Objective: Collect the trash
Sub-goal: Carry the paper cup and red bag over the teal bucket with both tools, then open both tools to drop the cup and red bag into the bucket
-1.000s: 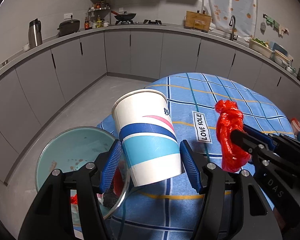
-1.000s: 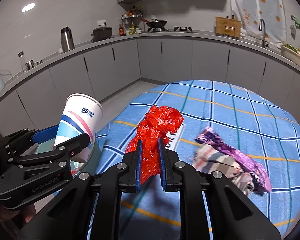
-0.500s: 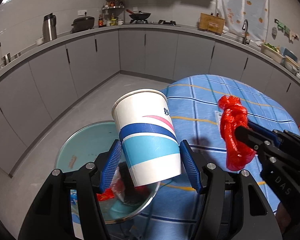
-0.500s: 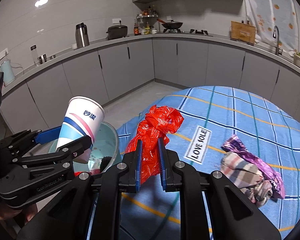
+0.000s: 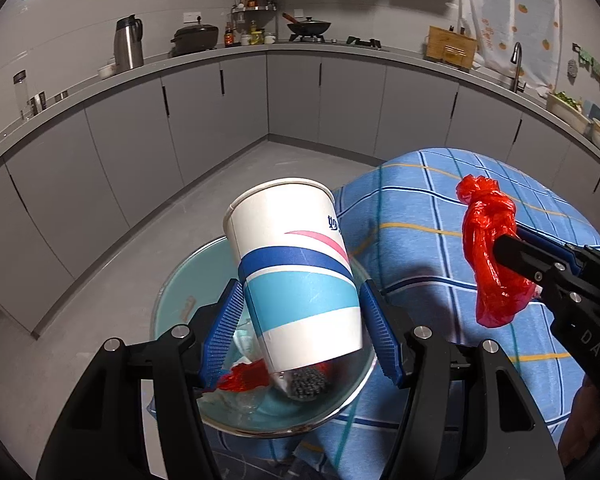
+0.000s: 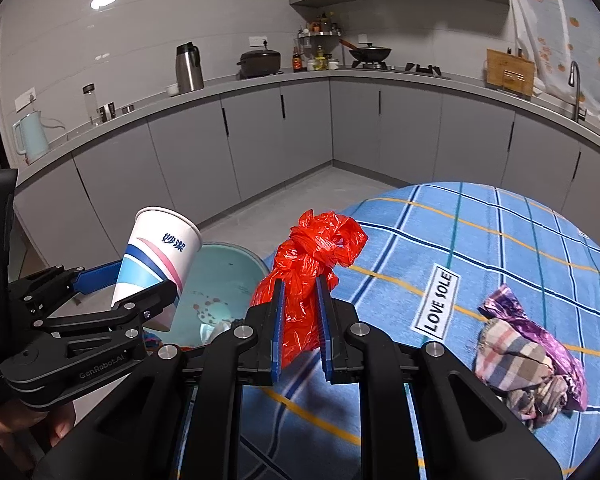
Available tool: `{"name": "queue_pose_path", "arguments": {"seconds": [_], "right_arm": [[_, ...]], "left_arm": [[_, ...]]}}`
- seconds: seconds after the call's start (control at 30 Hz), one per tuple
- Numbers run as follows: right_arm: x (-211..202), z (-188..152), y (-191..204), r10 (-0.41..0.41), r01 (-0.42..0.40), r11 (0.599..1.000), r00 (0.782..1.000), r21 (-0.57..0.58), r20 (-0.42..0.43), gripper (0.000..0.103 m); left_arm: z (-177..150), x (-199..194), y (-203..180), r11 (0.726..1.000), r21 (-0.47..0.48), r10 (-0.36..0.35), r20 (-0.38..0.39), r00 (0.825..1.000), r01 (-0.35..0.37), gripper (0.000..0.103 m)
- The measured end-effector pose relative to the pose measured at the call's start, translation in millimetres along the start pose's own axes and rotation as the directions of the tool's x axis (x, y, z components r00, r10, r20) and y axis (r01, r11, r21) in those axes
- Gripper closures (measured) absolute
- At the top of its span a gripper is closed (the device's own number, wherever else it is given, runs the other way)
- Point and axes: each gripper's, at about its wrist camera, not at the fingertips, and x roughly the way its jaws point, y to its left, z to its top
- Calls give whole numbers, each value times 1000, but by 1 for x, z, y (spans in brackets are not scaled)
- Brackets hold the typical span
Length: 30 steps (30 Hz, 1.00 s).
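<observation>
In the left wrist view, the paper cup (image 5: 296,276) is filling the gap between the left gripper (image 5: 300,332) fingers, blocking the line toward 12 o'clock. The bin (image 5: 172,292) below is lying open at 10 o'clock, with scraps crowding its near side. At 3 o'clock, the red bag (image 5: 494,256) and right gripper (image 5: 512,252) are closing off that side.

Paper cup (image 5: 296,276) now above the bin (image 5: 180,280).
</observation>
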Motion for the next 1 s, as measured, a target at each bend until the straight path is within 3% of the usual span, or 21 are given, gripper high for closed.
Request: {"name": "queue_pose_path", "arguments": {"seconds": [0.53,1.0], "right_arm": [[20,14,31,101,-100,993,995,-65,0,87],[60,24,56,186,-191,978,981,-81,-58,87]], "left_arm": [[0,9,37,996,-47,75,-14,997,-75,43],[-4,24,58,989,-76,121,-55,991,-125,43]]}}
